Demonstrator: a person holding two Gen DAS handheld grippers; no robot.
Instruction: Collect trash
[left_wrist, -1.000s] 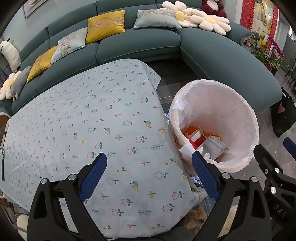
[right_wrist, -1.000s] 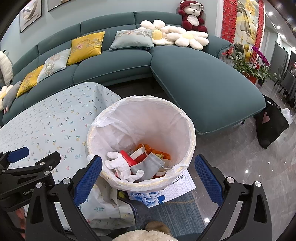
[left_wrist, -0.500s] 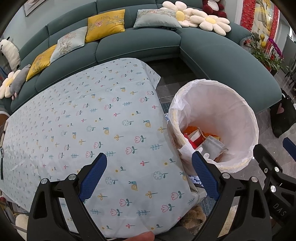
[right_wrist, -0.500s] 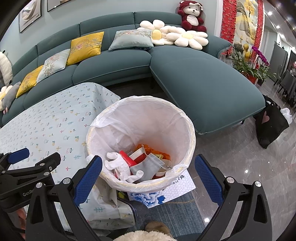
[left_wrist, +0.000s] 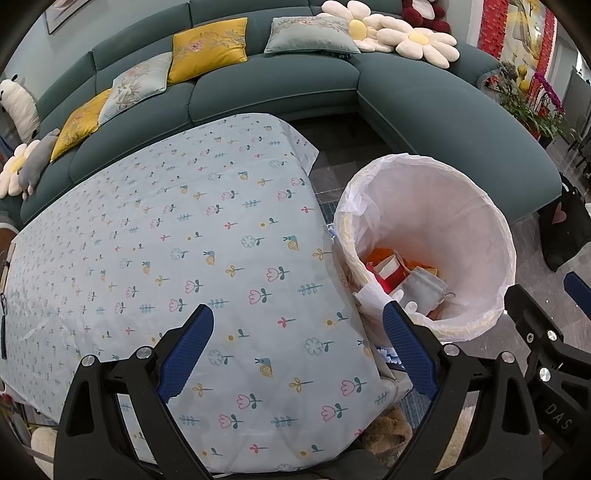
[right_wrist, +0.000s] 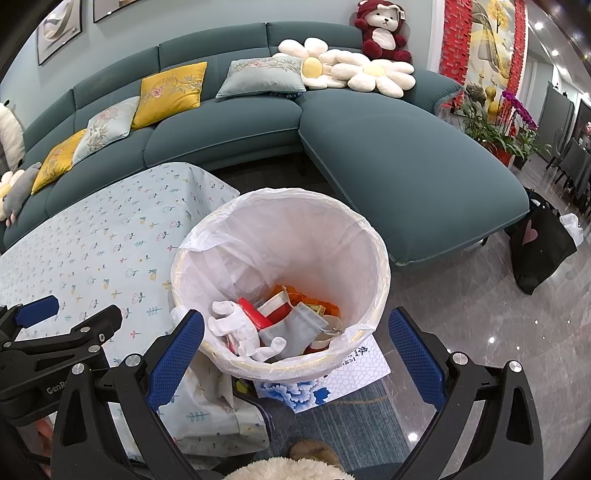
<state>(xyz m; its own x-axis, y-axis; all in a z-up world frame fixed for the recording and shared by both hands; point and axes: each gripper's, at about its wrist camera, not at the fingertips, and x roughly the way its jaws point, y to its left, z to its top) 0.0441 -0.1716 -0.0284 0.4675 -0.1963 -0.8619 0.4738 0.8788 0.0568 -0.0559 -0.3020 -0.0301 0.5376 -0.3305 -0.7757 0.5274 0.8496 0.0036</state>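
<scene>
Both grippers hang in the air with nothing in them. The left gripper (left_wrist: 297, 347) is spread wide, its blue-padded fingers (left_wrist: 184, 350) poised above the near end of the low table (left_wrist: 155, 236), which is draped in a pale blue cloth printed with little flowers and snails. The cloth's surface in view carries nothing but its pattern.

Over to the right, the right gripper (right_wrist: 295, 350) is just as wide open and just as empty, held above the near rim of the round white wastebasket lined with a thin translucent plastic bag (right_wrist: 373, 236). That basket stands on the floor right against the table's corner, its bag edge puckered over the rim. Down inside sits the collected trash (right_wrist: 280, 321): a crumpled white glove or tissue shape, a red and white carton, a grey drawstring pouch, and something orange beneath them. It all lies at the bottom, well below the rim.

Under the basket's near side a white sheet with a blue floral print and dark characters (right_wrist: 332, 380) lies on the blue rug. Behind everything curves the long teal sofa (right_wrist: 388, 147), lined with yellow and grey cushions, two daisy-shaped pillows and a red and white plush bear (right_wrist: 382, 31) perched on its back. A black bag with a pink heart (right_wrist: 535, 240) stands on the glossy grey floor at the sofa's end.
</scene>
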